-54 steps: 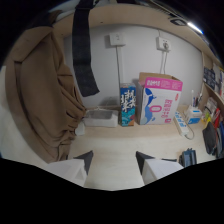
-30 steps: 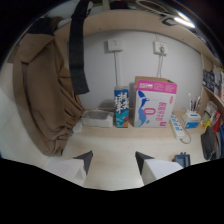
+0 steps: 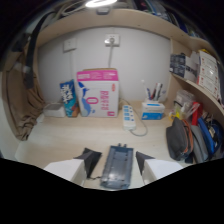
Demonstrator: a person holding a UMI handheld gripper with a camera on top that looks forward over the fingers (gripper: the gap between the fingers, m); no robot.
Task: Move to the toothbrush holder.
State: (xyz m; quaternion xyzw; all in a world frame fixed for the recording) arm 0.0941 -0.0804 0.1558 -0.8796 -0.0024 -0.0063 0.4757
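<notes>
- Jaws of the gripper (image 3: 116,165) spread apart, low over the pale wooden surface (image 3: 90,136), pinching nothing.
- Between them, lying flat on the surface: a dark grey rectangular device (image 3: 116,166), gaps either side.
- Beyond, near the surface's back edge by the white wall: small white-and-blue toothbrush holder (image 3: 151,109) with upright brushes.
- Beside it, a white power strip (image 3: 129,117); further along, a pink-and-white carton box (image 3: 97,93), then a blue packet (image 3: 69,98).
- Dark pouch (image 3: 176,138) toward the surface's right edge.
</notes>
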